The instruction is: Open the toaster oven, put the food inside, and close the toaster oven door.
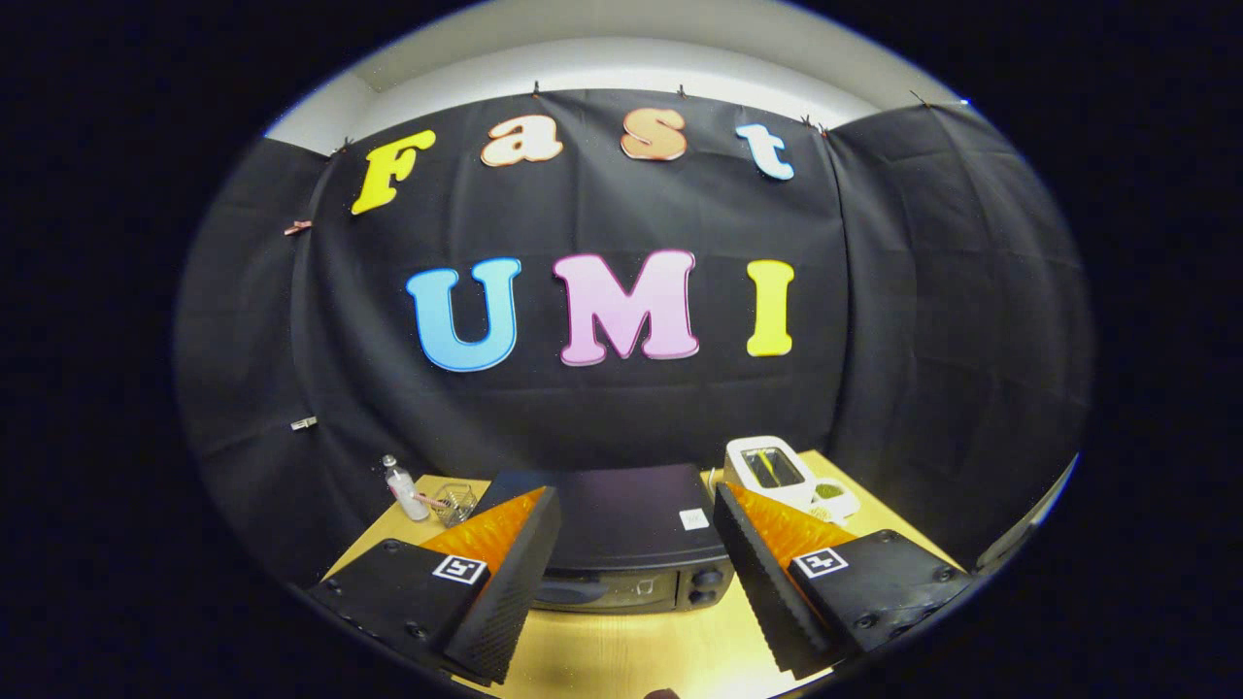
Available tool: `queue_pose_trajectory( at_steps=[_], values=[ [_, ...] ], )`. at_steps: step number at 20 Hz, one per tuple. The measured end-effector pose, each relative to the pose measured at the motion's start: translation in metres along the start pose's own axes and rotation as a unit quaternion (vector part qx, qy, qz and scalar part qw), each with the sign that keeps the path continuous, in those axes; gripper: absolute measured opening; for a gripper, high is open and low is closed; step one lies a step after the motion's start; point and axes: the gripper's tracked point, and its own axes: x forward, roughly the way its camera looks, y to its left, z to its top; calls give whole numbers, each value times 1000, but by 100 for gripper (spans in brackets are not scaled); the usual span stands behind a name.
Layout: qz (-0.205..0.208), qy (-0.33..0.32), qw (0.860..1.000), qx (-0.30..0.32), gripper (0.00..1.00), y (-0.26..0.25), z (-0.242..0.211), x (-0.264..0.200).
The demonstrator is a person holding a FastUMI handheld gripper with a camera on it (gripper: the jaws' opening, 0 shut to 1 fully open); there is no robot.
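A black toaster oven (621, 539) stands on the wooden table (631, 646), seen from above and in front, straight ahead between my two fingers. Its door (597, 590) looks closed, and two knobs (706, 582) sit at its right end. My gripper (631, 592) is open, held above the table a short way in front of the oven, with nothing between the fingers. Beyond the right finger (767, 582), a small white dish (833, 497) holds something greenish, possibly the food.
A white pop-up toaster (769, 469) stands to the right of the oven, next to the dish. Left of the oven are a small clear bottle (403, 488) and a clear cup (454, 502). Black cloth walls close in the table on three sides.
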Motion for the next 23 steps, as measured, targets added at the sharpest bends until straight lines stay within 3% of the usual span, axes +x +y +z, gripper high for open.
queue_pose_trajectory(
  at_steps=[9,23],
  values=[
    [-11,-74,997,-23,98,-17,75,-23],
    [-21,-75,996,-32,98,-22,80,-20]
  ],
)
